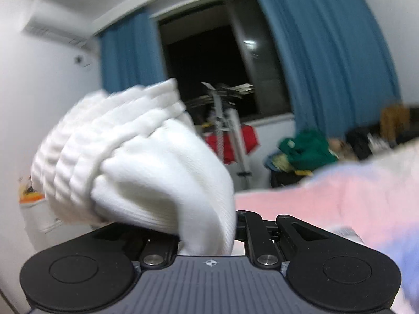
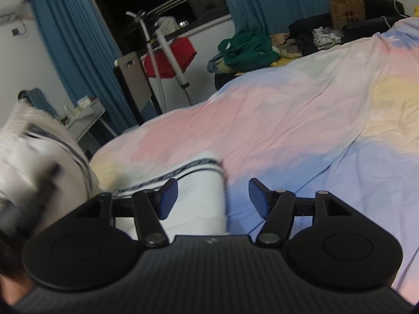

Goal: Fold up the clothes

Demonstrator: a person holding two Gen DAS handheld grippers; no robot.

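In the left wrist view a bunched white ribbed sock bundle (image 1: 136, 157) rises up and to the left, held off the bed. Its lower end runs down between the jaws of my left gripper (image 1: 209, 238), which is shut on it; the cloth hides the fingertips. My right gripper (image 2: 212, 200) stands open, its blue pads (image 2: 167, 198) wide apart and nothing between them. Just below it a white garment with a black striped band (image 2: 199, 183) lies on the pastel bedsheet (image 2: 301, 120). A blurred white cloth with dark stripes (image 2: 39, 157) hangs at the left edge of the right wrist view.
Beyond the bed stands a drying rack (image 2: 167, 52) with a red garment (image 2: 170, 57). A pile of clothes topped by a green one (image 2: 246, 49) and a cardboard box (image 2: 347, 9) lie at the far side. A small white table (image 2: 83, 115) stands left, by blue curtains.
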